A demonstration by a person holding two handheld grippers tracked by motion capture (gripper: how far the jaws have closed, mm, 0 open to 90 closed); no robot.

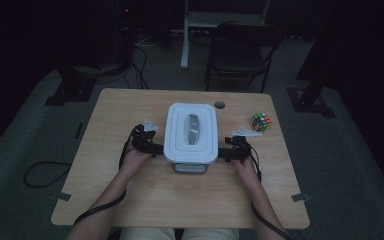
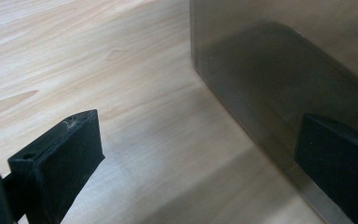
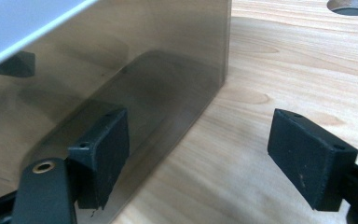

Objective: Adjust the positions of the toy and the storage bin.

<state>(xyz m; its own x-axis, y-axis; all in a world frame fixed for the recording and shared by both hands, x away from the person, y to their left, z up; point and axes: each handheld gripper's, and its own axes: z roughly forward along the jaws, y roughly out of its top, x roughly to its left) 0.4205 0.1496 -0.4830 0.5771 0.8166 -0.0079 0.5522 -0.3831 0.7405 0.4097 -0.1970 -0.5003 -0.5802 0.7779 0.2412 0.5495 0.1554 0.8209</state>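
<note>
The lidded plastic container (image 1: 190, 133) sits mid-table (image 1: 130, 200). The left claw (image 1: 152, 146) and right claw (image 1: 225, 152) flank its sides, both spread, gripping nothing. Lifting or opening it likely remains; lid still on.

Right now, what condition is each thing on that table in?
Box: upright on the table, white lid on.
Left gripper: jaws open, at the box's left side.
Right gripper: jaws open, at the box's right side, nothing between them.
Puzzle cube: scrambled, standing apart near the right edge.
</note>
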